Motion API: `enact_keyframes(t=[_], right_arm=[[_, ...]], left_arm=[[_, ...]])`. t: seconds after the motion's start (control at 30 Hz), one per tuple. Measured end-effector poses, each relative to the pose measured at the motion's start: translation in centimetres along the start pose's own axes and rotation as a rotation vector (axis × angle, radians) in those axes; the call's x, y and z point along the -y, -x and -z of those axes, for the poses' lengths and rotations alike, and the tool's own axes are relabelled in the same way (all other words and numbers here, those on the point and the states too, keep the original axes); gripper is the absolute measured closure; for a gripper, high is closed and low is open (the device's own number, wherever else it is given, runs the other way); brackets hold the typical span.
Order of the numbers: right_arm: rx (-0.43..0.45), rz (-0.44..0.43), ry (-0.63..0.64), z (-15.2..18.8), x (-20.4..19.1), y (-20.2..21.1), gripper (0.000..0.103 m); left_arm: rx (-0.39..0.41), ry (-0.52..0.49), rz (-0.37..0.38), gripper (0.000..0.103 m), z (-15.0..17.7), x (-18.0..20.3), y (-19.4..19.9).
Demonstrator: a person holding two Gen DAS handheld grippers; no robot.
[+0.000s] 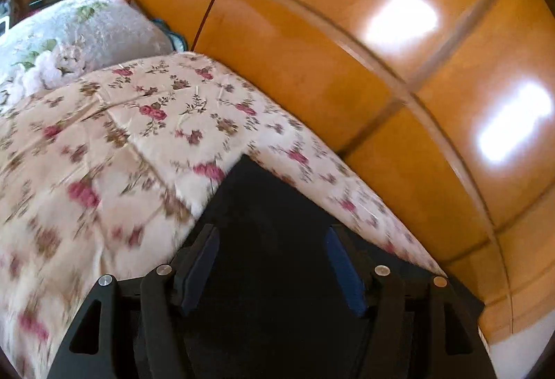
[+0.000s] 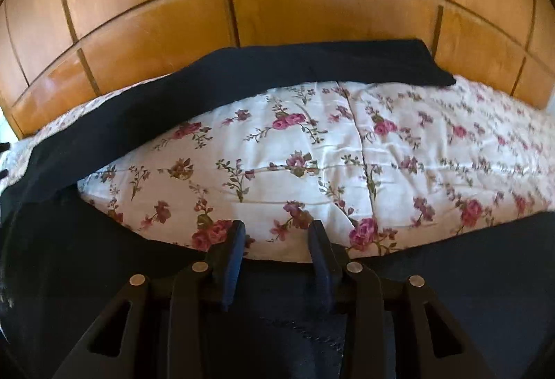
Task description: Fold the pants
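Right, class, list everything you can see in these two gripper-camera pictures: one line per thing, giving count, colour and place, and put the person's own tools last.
Pants: one pair, dark navy or black, spread on the bed, one leg lying along the far edge by the wood panelling.
Floral bedspread: one, white with pink roses, covering the bed under the pants.
Pillow: one, pale with a faint flower print, at the far left of the bed.
Wood panelling: orange-brown, glossy, behind the bed.
Left gripper: one, black with blue pads, open over a corner of the pants.
Right gripper: one, black with blue pads, open at the near edge of the pants.
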State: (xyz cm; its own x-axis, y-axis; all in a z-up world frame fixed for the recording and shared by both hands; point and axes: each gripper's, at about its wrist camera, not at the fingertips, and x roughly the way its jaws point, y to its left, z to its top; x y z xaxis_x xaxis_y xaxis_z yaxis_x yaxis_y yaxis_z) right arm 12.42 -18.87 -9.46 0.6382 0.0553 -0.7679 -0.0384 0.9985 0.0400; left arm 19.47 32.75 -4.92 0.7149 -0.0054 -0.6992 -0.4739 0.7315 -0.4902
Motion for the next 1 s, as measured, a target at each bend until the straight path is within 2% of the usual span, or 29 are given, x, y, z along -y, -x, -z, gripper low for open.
enact_keyframes(t=[0.1, 0.2, 0.3, 0.37, 0.43, 0.47, 0.5, 0.57, 0.6, 0.63, 0.73, 0.87, 1.0], right_arm=[[0.010, 0.000, -0.001, 0.3, 0.0, 0.0, 0.064], [0.013, 0.014, 0.013, 0.2, -0.5, -0.3, 0.063], [0.017, 0.019, 0.018, 0.3, -0.8, -0.5, 0.062], [0.021, 0.013, 0.014, 0.3, -0.8, -0.5, 0.062], [0.025, 0.005, 0.008, 0.3, -0.5, -0.4, 0.062], [0.026, 0.004, 0.007, 0.3, -0.4, -0.4, 0.062], [0.027, 0.005, 0.007, 0.3, -0.4, -0.4, 0.062], [0.030, 0.015, 0.014, 0.3, -0.5, -0.4, 0.062], [0.030, 0.022, 0.019, 0.3, -0.6, -0.5, 0.062], [0.032, 0.029, 0.025, 0.4, -0.7, -0.5, 0.062], [0.033, 0.037, 0.033, 0.4, -0.8, -0.5, 0.062], [0.037, 0.033, 0.029, 0.4, -0.7, -0.5, 0.062], [0.037, 0.032, 0.028, 0.4, -0.7, -0.4, 0.062]], left_arm=[[-0.023, 0.090, -0.005, 0.037, -1.8, -1.3, -3.2], [-0.003, 0.122, -0.042, 0.037, -3.1, -1.9, -5.1], [0.006, 0.108, -0.060, 0.037, -4.0, -1.9, -6.7], [-0.013, 0.069, -0.076, 0.037, -4.0, -1.6, -8.0], [0.025, -0.001, -0.095, 0.041, -3.4, -0.9, -8.1], [0.027, -0.026, -0.103, 0.048, -3.1, -0.7, -8.2], [0.017, -0.050, -0.110, 0.069, -2.9, -0.3, -8.4], [0.009, -0.096, -0.131, 0.080, -2.7, 0.3, -8.4], [-0.001, -0.100, -0.107, 0.091, -2.6, 0.4, -8.2], [0.000, -0.099, -0.097, 0.091, -2.6, 0.5, -7.9], [0.079, -0.108, -0.056, 0.092, -2.5, 1.3, -5.3], [0.147, -0.097, 0.063, 0.092, -1.8, 1.6, -0.5], [0.191, -0.061, 0.193, 0.092, 0.4, 1.0, 4.5]])
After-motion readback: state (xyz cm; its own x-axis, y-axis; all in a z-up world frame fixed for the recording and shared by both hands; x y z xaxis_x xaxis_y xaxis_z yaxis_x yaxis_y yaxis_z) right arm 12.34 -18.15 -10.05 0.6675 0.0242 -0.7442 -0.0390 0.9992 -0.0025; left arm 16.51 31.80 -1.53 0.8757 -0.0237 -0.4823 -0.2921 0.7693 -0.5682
